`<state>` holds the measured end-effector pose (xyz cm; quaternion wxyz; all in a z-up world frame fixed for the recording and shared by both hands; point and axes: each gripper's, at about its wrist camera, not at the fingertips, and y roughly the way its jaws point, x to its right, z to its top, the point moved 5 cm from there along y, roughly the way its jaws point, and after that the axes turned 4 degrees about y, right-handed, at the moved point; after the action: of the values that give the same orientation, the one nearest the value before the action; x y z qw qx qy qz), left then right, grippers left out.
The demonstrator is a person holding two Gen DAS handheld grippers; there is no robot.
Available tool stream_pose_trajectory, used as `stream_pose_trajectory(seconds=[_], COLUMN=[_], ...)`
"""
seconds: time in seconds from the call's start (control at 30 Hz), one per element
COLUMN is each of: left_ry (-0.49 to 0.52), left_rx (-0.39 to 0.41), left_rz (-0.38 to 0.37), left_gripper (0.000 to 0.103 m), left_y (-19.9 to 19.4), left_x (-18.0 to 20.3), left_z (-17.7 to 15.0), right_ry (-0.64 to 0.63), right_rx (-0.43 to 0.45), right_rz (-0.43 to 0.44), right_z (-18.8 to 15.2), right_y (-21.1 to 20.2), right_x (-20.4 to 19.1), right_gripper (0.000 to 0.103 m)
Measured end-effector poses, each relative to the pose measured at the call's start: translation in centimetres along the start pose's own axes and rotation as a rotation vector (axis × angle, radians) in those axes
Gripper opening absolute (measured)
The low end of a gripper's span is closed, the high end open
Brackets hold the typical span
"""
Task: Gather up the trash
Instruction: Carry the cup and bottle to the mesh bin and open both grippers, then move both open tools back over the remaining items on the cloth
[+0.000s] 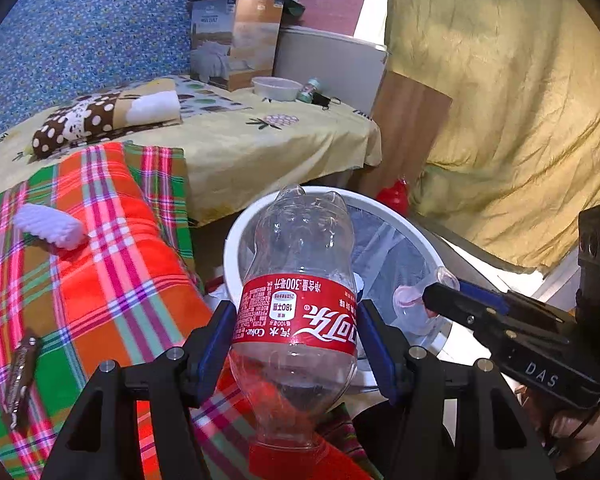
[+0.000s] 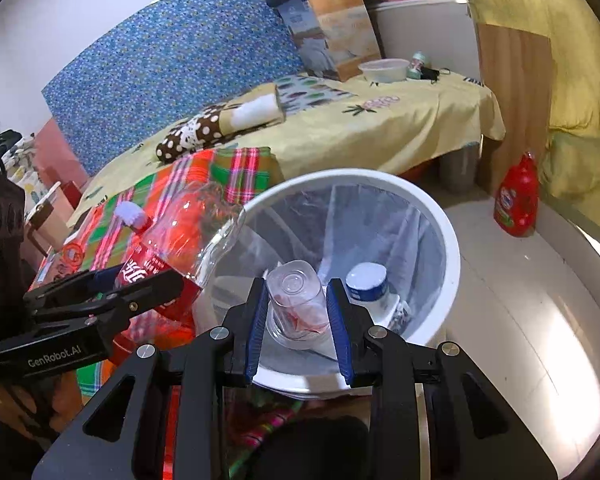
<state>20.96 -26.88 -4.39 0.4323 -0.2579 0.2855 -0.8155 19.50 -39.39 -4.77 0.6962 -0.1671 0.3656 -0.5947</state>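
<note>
Both hands are loaded and poised at the bin here: the left gripper (image 1: 296,328) is clamped across the red label of an empty Coke bottle (image 1: 298,280), base pointing forward over the near rim of the white bin (image 2: 452,264), red cap toward the camera. The right gripper (image 2: 298,312) pinches a clear plastic cup (image 2: 296,300) between its blue pads (image 2: 256,320), the cup tipped bottom-forward just above the lined opening. Down inside, a white container with a blue band (image 2: 368,284) already lies on the liner. This looks like the drop, and the tidy way is one item at a time. The cup sits well over the mouth, so opening the right jaws there should let it fall clean. The bottle is the trickier one: much of its length hangs back over the plaid blanket (image 1: 112,240), so the left hand would do well to push further forward and tilt the base down before letting go, otherwise it may tip off the rim onto the bed. Two more bits, a white ridged piece (image 1: 48,226) and a dark wrapper (image 1: 20,376), wait on the blanket.
</note>
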Motion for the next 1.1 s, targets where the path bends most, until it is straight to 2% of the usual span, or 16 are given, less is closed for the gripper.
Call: stream_pose_trajectory(seconds=[0.6,0.7,0.8,1.1], left_ry=[-0.013,-0.024,-0.029,-0.050], left_rx=[-0.036,-0.014,-0.002,0.035], left_rz=[-0.037,-0.044,-0.042,-0.050], left_gripper=[0.062,0.063,0.068,0.068], left_y=[3.2,2.9,2.6,0.1], left_x=[0.0,-0.2,-0.4,-0.9], left_z=[1.1,1.3,1.5,1.3], right_ry=[0.035,0.036,0.037,0.016], right_rx=[-0.047,-0.042,-0.036,0.007], right_rz=[-0.044,-0.047,-0.048,-0.010], right_z=[-0.1,0.0,0.1,0.7], right_y=[1.2,1.1,1.0,-0.3], right_x=[1.8,1.8,1.8,0.5], right_gripper=[0.036,0.046,0.046,0.046])
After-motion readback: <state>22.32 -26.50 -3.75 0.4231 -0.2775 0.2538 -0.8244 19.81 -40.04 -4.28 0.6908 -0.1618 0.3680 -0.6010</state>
